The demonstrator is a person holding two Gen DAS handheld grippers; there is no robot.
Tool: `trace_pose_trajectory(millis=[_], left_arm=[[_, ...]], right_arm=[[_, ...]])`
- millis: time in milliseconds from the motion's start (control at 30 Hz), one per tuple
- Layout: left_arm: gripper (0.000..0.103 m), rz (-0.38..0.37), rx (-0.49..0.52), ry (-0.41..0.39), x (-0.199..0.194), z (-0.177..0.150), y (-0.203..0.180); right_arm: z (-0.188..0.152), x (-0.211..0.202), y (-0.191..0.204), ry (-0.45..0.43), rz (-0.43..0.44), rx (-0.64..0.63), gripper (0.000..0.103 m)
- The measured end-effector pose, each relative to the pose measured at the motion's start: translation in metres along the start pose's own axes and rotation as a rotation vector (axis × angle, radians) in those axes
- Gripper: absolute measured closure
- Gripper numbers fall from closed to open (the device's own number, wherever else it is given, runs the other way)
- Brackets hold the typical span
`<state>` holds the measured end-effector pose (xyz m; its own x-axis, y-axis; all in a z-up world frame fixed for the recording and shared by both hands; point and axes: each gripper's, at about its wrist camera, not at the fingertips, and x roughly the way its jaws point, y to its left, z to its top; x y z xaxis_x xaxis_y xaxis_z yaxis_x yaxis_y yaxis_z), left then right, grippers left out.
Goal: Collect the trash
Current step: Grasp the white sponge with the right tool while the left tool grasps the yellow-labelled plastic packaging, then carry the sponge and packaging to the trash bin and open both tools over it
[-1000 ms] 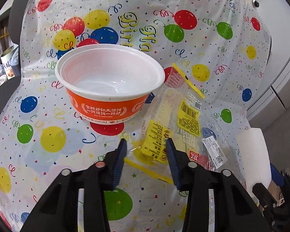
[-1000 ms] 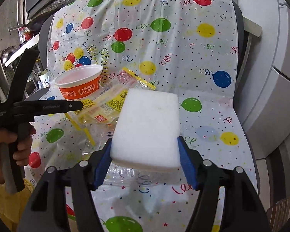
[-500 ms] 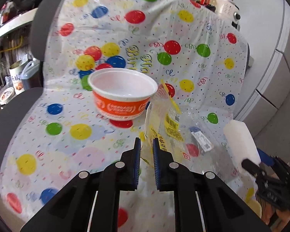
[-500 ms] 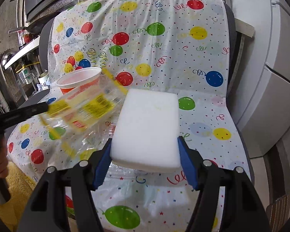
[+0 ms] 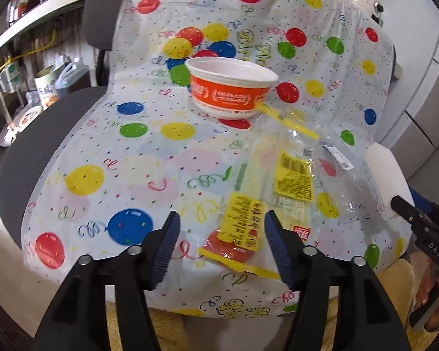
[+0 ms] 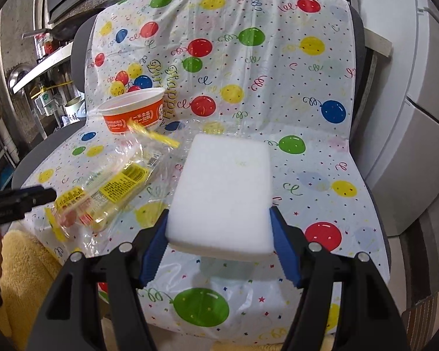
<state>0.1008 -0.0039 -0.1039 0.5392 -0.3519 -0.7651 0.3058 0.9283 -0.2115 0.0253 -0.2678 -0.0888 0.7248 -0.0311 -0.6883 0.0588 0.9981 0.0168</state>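
A grey chair [image 6: 363, 46] is draped with a balloon-print plastic sheet [image 6: 248, 67]. Cluttered shelves [image 5: 44, 8] are seen left of the chair, grey cabinets [image 6: 418, 117] right.

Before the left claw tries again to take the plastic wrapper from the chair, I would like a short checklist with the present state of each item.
1. Left claw open: ok. Its jaws have just been opening, and nothing is pressed between them.
2. Plastic wrapper is free: ok. It lies loose on the balloon sheet.
3. Wrapper lined up with the claw: ok. Its near yellow-label end sits between the jaws.
4. Orange bowl is out of the way: cannot tell. The wrapper's far yellow strip reaches its base.
5. Right claw is busy: ok. It is shut on the white sponge, beside the wrapper.
6. A bin for the trash: cannot tell, none in view.
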Motion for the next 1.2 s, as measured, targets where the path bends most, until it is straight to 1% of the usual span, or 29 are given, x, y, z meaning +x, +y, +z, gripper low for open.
trace_pose_trajectory(millis=[67, 167, 200, 267, 300, 333, 367, 433, 467, 533, 567, 600, 667, 700, 733, 767, 800, 833, 1033, 1100, 1200], left_arm=[[0.039, -0.012, 0.031, 0.007, 0.007, 0.006, -0.005], [0.039, -0.017, 0.100, 0.055, 0.032, 0.014, -0.020], [0.039, -0.013, 0.119, 0.070, 0.040, 0.015, -0.024], [0.039, 0.027, 0.158, 0.090, 0.055, 0.013, -0.030], [0.038, 0.045, 0.174, 0.086, 0.058, 0.011, -0.032], [0.035, 0.062, 0.198, 0.069, 0.058, 0.009, -0.036], [0.028, 0.061, 0.205, 0.068, 0.058, 0.007, -0.039], [0.022, 0.042, 0.212, 0.057, 0.056, 0.002, -0.042], [0.020, 0.044, 0.229, 0.049, 0.056, -0.001, -0.045], [0.021, 0.068, 0.268, 0.036, 0.057, -0.005, -0.050], [0.025, 0.080, 0.272, 0.022, 0.057, -0.007, -0.051], [0.036, 0.098, 0.274, 0.008, 0.055, -0.007, -0.052], [0.065, 0.139, 0.289, 0.002, 0.053, -0.007, -0.054], [0.072, 0.148, 0.292, -0.004, 0.051, -0.007, -0.054], [0.084, 0.132, 0.287, -0.002, 0.050, -0.006, -0.052], [0.091, 0.119, 0.280, 0.000, 0.049, -0.005, -0.051], [0.092, 0.110, 0.274, -0.002, 0.047, -0.005, -0.050], [0.096, 0.100, 0.263, -0.013, 0.043, -0.003, -0.048], [0.099, -0.008, 0.155, -0.121, -0.002, 0.021, -0.031], [0.100, -0.027, 0.136, -0.154, -0.016, 0.026, -0.031], [0.100, -0.019, 0.136, -0.210, -0.034, 0.029, -0.041]], right_arm=[[0.000, 0.002, 0.001, 0.003, 0.005, 0.001, 0.038], [0.001, 0.005, 0.003, 0.008, 0.010, 0.001, 0.038], [0.002, 0.006, 0.003, 0.009, 0.012, -0.001, 0.038], [0.002, 0.006, 0.004, 0.009, 0.010, -0.006, 0.038], [0.002, 0.006, 0.003, 0.009, 0.008, -0.007, 0.038], [0.002, 0.006, 0.002, 0.009, 0.006, -0.006, 0.038], [0.003, 0.006, 0.001, 0.010, 0.004, -0.003, 0.038], [0.003, 0.008, -0.002, 0.013, 0.003, 0.001, 0.038], [0.002, 0.009, -0.002, 0.015, 0.003, 0.004, 0.038], [0.002, 0.012, -0.004, 0.020, 0.008, 0.010, 0.038], [0.002, 0.014, -0.003, 0.022, 0.009, 0.009, 0.038], [0.002, 0.015, -0.002, 0.023, 0.011, 0.008, 0.038], [0.002, 0.016, -0.001, 0.025, 0.014, 0.003, 0.037], [0.002, 0.016, 0.000, 0.025, 0.015, 0.001, 0.037], [0.001, 0.015, 0.001, 0.024, 0.016, 0.000, 0.038], [0.001, 0.014, 0.002, 0.022, 0.017, -0.001, 0.038], [0.001, 0.014, 0.002, 0.021, 0.017, -0.002, 0.037], [0.001, 0.013, 0.002, 0.018, 0.017, -0.002, 0.038], [0.004, 0.003, -0.002, -0.010, 0.013, 0.010, 0.038], [0.006, -0.001, -0.004, -0.023, 0.013, 0.018, 0.038], [0.011, -0.009, -0.008, -0.051, 0.002, 0.027, 0.038]])
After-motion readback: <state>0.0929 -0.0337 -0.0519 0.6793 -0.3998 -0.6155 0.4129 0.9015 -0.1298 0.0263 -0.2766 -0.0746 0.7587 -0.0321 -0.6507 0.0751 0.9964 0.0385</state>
